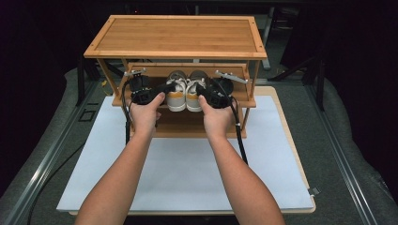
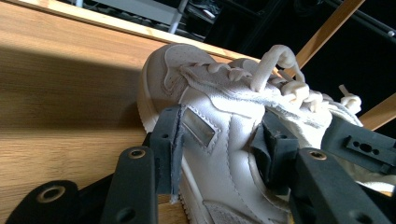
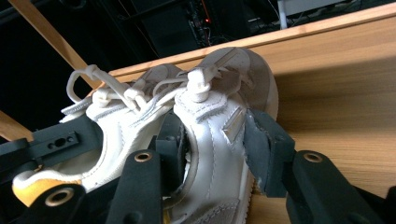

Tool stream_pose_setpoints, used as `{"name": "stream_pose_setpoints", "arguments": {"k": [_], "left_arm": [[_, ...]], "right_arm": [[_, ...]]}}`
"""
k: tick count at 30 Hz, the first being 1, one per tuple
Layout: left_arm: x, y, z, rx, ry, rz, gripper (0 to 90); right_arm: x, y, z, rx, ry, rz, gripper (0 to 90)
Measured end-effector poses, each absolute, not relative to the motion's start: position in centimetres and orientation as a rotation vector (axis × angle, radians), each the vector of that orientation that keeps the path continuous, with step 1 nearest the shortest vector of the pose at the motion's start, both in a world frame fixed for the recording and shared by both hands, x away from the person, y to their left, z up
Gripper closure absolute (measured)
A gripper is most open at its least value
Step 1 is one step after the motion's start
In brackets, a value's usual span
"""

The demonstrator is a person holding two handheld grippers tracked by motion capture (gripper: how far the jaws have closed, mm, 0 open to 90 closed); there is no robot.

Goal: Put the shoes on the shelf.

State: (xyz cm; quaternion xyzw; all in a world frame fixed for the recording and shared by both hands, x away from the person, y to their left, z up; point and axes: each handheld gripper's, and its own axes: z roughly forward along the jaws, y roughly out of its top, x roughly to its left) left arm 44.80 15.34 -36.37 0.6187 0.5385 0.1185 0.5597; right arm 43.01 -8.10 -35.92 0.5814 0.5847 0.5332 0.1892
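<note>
Presently, a pair of white sneakers sits side by side on the middle shelf (image 1: 244, 93) of a bamboo shoe rack (image 1: 178, 35), toes pointing away from the person. The left sneaker (image 1: 177, 96) is clamped across its upper by the left gripper (image 2: 219, 144), one jaw on the outer side and the other pressed in at the lace edge. The right sneaker (image 1: 195, 96) is held likewise by the right gripper (image 3: 217, 149), its jaws closed on the sides of the upper. The rack stands on a white mat (image 1: 187, 173) covering the counter (image 1: 291, 140). Risk, as a judgement: the soft uppers may deform and slip from the jaws if lifted unevenly; loose laces (image 3: 100, 91) could snag on a jaw or on the rack's slanted struts; the top shelf leaves little clearance, so a raised shoe could strike it.
</note>
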Motion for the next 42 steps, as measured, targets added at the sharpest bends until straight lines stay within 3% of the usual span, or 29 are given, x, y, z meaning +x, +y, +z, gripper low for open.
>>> {"name": "stream_pose_setpoints", "arguments": {"k": [9,19,42], "left_arm": [[45.2,15.2,-36.1,1.494,1.274,0.280,54.9],[45.5,15.6,-35.7,1.481,1.288,0.261,45.7],[43.7,16.8,-34.5,1.502,1.237,0.335,53.1]], "right_arm": [[43.4,-8.5,-35.8,1.643,1.687,1.461,56.1],[43.8,-8.8,-35.4,1.636,1.711,1.409,49.1],[42.0,-9.6,-33.9,1.571,1.695,1.414,48.5]]}}
